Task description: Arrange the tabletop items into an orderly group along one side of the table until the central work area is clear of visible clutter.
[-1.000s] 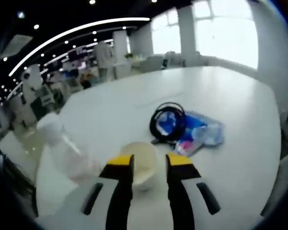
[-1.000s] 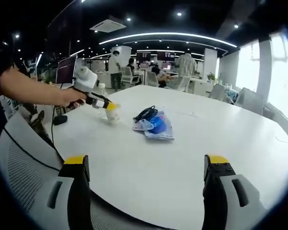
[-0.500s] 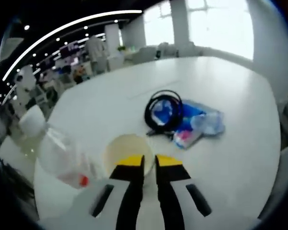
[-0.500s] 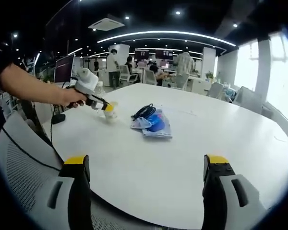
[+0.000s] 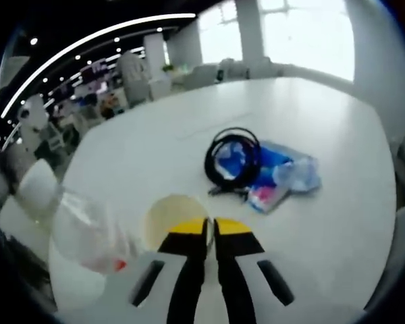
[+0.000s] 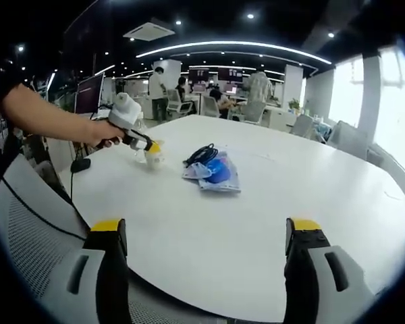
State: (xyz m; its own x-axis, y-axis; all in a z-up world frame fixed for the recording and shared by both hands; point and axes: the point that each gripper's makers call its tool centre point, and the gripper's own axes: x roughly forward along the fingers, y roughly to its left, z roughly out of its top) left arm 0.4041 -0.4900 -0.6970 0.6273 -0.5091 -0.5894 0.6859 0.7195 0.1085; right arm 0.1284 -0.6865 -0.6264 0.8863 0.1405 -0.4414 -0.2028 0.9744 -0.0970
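**Left gripper pinches the cup rim; right gripper hangs wide open at the table edge**

In the left gripper view, the left gripper has its yellow-tipped jaws drawn nearly together, only a thin slit between them, clamped on the near rim of a pale paper cup that stands on the white table. Just to the left of the cup lies a clear plastic bottle with a red-orange cap, on its side. Beyond the cup, well apart from it, a coiled black cable rests on top of a blue plastic packet.

In the right gripper view, the right gripper stands with its jaws spread far apart and nothing between them, poised over the near edge of the table. A grey mesh chair back sits below its left jaw. Across the table a person's hand holds the left gripper at the cup, with the cable and blue packet near it.
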